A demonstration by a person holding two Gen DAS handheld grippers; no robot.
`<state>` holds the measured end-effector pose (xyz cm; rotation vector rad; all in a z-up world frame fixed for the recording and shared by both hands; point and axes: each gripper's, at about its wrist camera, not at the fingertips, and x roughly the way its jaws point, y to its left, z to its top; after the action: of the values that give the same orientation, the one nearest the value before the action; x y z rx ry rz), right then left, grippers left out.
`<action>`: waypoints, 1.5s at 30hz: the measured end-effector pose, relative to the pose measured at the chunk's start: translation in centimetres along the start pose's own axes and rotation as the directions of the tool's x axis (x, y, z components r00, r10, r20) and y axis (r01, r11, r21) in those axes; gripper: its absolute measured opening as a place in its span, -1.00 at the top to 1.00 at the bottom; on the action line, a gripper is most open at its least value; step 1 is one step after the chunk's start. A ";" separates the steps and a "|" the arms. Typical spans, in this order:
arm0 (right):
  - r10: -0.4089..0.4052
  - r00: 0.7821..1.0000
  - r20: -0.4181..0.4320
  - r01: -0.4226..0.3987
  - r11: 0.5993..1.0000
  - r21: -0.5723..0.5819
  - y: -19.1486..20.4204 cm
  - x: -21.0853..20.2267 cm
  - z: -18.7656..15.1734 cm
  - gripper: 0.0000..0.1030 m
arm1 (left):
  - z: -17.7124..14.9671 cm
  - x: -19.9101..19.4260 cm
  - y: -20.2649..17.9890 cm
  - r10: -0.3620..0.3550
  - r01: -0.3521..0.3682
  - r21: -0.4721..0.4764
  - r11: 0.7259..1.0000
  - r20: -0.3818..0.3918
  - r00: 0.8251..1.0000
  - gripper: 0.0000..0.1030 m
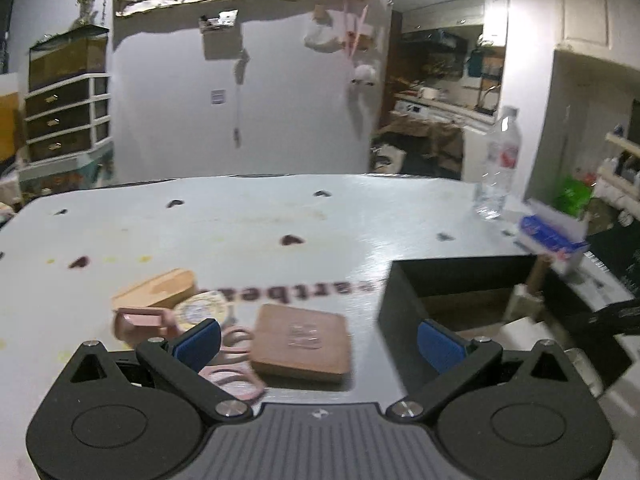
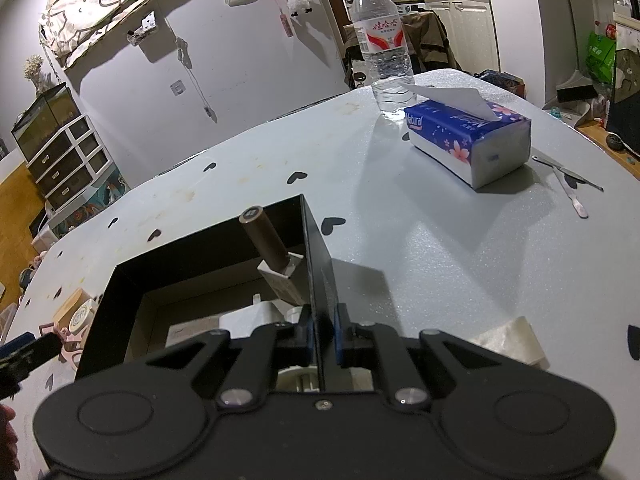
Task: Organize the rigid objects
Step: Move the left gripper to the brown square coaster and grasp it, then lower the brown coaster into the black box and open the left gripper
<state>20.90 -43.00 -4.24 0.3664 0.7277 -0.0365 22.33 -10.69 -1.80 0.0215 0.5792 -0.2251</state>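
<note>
A black open box point(image 2: 132, 280) stands on the table. My right gripper point(image 2: 322, 330) is shut on its right wall point(image 2: 318, 248). Inside the box lean a brown cylinder point(image 2: 266, 242) and some white items point(image 2: 248, 318). My left gripper point(image 1: 318, 338) is open and holds nothing. It hovers over a brown square pad point(image 1: 302, 342), with the box point(image 1: 452, 312) to its right. Near its left finger lie pink scissors point(image 1: 234, 360), a pink holder point(image 1: 140, 320), a round tape roll point(image 1: 202, 308) and a wooden block point(image 1: 160, 288).
A water bottle point(image 2: 380, 36) and a blue tissue pack point(image 2: 470, 140) stand at the far right of the table point(image 2: 400, 240). Tweezers point(image 2: 568, 184) lie beyond the pack. A translucent item point(image 2: 506, 340) lies near my right gripper. Drawers point(image 1: 68, 114) stand against the wall.
</note>
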 end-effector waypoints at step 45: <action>-0.008 1.000 -0.003 0.008 1.000 0.005 -0.2 0.1 0.0 0.81 | -1.0 6.3 2.9 0.004 -0.002 0.020 1.000 -0.096 0.995 -0.46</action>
<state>20.93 -43.15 -4.35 0.3685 0.7322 -0.0451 27.59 -9.03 -6.18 0.0532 0.6731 -0.2278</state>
